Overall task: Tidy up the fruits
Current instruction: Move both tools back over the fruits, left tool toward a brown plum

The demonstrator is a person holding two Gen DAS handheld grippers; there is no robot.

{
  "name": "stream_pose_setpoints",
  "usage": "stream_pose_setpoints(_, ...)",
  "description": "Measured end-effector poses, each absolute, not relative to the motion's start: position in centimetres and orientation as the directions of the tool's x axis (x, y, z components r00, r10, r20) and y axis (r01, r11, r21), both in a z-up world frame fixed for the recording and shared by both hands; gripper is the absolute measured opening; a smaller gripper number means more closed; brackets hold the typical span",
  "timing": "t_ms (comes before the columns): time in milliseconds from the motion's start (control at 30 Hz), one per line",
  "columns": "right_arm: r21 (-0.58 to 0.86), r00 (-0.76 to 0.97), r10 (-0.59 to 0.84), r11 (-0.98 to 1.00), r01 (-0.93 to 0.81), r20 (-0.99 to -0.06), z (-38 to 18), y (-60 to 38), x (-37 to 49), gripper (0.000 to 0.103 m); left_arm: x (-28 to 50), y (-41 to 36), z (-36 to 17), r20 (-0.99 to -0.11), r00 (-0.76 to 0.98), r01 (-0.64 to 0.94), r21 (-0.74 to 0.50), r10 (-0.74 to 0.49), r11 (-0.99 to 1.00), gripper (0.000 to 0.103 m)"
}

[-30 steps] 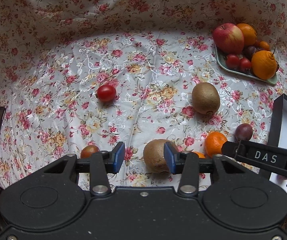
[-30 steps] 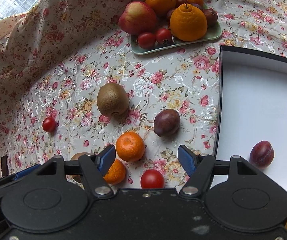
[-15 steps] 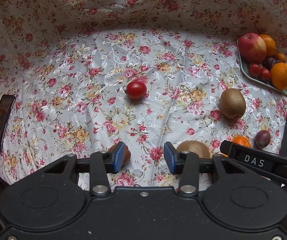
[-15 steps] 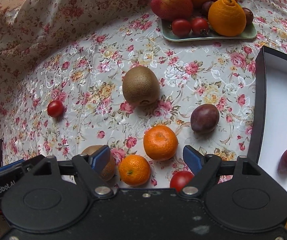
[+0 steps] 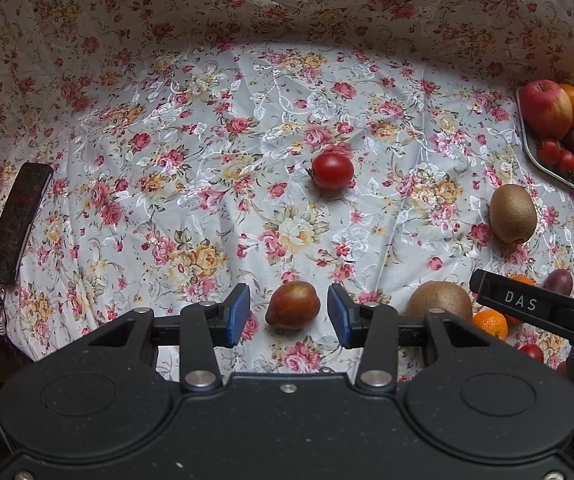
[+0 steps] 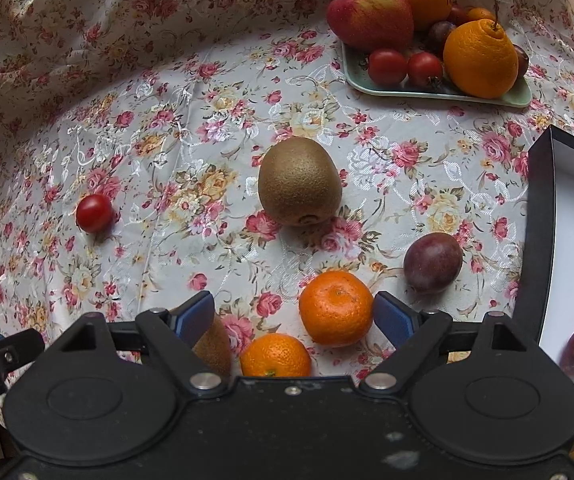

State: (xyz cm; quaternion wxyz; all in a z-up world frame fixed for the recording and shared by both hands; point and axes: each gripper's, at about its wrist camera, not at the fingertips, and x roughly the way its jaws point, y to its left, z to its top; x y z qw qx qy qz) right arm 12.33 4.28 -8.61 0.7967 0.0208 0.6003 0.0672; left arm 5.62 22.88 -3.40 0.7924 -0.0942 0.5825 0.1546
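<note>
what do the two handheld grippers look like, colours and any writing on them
Both are matte black plastic with a wide rounded body carrying two round discs and silver screws. The left gripper and the right gripper each end in two black fingers tipped with blue pads. Seen from the left camera, the right one's side bears white letters reading DAS. No cables or sleeves show.

Shiny woven floral cloth (image 5: pixel 191 128), fuzzy matt kiwi (image 6: pixel 299 182), glossy tomato (image 5: pixel 333 171), dimpled mandarin (image 6: pixel 335 308)

Loose kiwis (image 6: pixel 299 181), mandarins (image 6: pixel 335 308), tomatoes (image 5: pixel 333 171), plum (image 6: pixel 433 263) on floral cloth
</note>
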Motion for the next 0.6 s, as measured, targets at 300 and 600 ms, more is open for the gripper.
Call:
stream_pose_setpoints(300, 0.027, 0.242, 0.043, 0.997, -0.07, -0.969, -11.4, 6.1, 13.0, 0.091, 5.0, 24.9, -4.0, -0.956, 0.259, -0.374, 0.031, 0.137, 0.927, 0.052)
stream_pose_setpoints(600, 0.003, 0.264, 0.012, 0.999, -0.034, -0.964, -12.5, 7.1, 13.0, 0.103, 4.7, 26.2, -4.5, -0.964, 0.24, -0.4, 0.007, 0.112, 0.917, 0.052)
